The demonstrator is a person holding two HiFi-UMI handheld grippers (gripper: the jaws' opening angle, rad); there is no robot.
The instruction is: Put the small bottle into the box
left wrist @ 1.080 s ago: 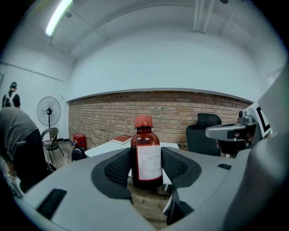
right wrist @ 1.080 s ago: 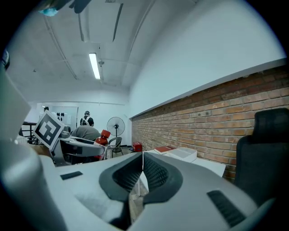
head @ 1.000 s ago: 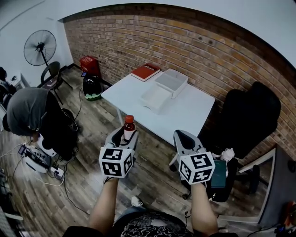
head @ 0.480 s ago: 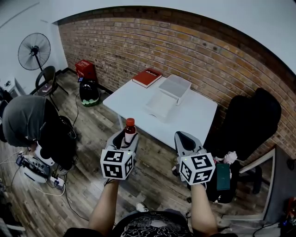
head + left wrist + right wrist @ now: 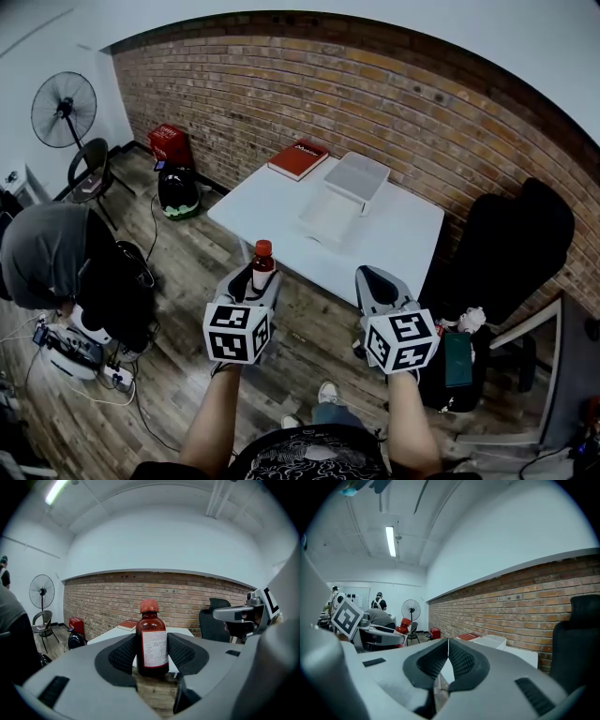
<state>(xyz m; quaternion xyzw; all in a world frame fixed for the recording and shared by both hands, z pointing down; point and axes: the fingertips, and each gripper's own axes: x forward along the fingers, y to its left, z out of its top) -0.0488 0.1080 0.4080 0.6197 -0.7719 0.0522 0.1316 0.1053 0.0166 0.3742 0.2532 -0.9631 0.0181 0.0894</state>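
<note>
- Small bottle [image 5: 152, 639]: brown glass, red cap, white label; upright, clamped btw jaws of left gripper [image 5: 151, 653], up in air, well apart from box.
- Box [image 5: 357, 176]: translucent white, rectangular, flat on white table [image 5: 403, 234], far side nr brick wall [image 5: 394, 103].

Your left gripper [image 5: 253, 281] sits at about 7 o'clock in the head view, nose aimed toward 12 to 1 o'clock. Its jaws are clamped on both sides of the small bottle [image 5: 263, 262], which stands upright between the pads. Your right gripper [image 5: 372, 281] sits at about 5 o'clock, aimed toward 11, jaws pressed together tip to tip. Your bare left forearm [image 5: 211, 422] and right forearm [image 5: 412, 429] reach up from 6 o'clock, roughly parallel.
</note>
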